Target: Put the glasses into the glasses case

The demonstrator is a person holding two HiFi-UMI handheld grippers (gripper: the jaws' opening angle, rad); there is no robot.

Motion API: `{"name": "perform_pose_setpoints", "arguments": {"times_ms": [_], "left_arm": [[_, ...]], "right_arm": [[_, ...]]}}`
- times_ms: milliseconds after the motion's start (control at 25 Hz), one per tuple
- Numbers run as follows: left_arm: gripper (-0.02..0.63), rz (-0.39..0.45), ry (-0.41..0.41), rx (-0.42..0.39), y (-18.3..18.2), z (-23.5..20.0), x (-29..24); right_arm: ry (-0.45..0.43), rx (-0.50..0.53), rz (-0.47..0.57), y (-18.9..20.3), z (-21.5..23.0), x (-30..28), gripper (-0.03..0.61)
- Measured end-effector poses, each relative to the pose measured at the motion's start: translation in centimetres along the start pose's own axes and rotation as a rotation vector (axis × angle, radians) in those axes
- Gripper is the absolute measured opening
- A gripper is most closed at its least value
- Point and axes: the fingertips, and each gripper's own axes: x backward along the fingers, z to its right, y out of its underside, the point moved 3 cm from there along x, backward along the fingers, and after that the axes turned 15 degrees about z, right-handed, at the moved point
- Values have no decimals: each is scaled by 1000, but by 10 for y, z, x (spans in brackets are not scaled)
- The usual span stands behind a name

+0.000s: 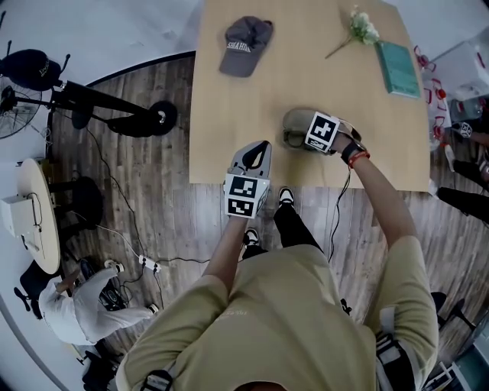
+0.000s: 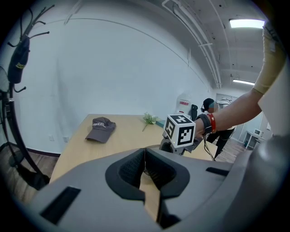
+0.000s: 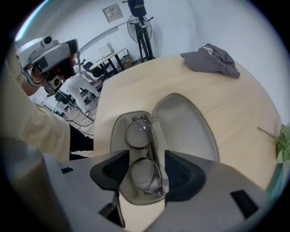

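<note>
The grey glasses case (image 3: pixel 188 124) lies open on the wooden table (image 1: pixel 229 114), lid flat to one side. The dark-rimmed glasses (image 3: pixel 138 133) lie folded in the case's lower half. My right gripper (image 3: pixel 147 170) points steeply down over them and is open, a jaw on each side of the nearer lens with a gap to each pad. In the head view the right gripper (image 1: pixel 306 139) covers part of the case (image 1: pixel 294 121). My left gripper (image 1: pixel 260 150) hovers at the table's front edge, left of the case, shut with nothing in it (image 2: pixel 145 156).
A grey cap (image 1: pixel 246 44) lies at the table's far left, a flower sprig (image 1: pixel 361 29) and a green book (image 1: pixel 397 67) at the far right. A fan on a stand (image 3: pixel 138 13) and another person stand beyond the table.
</note>
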Motion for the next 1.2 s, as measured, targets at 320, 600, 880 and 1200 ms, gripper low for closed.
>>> {"name": "perform_pose_setpoints", "arguments": {"times_ms": [320,600,880,1200], "left_arm": [[24,9,19,7,-2,6,7],[25,39,60,-5,-20,24,20],[23,83,85,-34,-37,44,47],[25,125,93,-67,-57,57,91]], "right_arm": [[160,-59,97,-7,2,24,268],[210,-103,176,-3,-36,54,265],[287,-135,279,1,-85,88,239],[394,-202,477,-11,-138,140,222]]}}
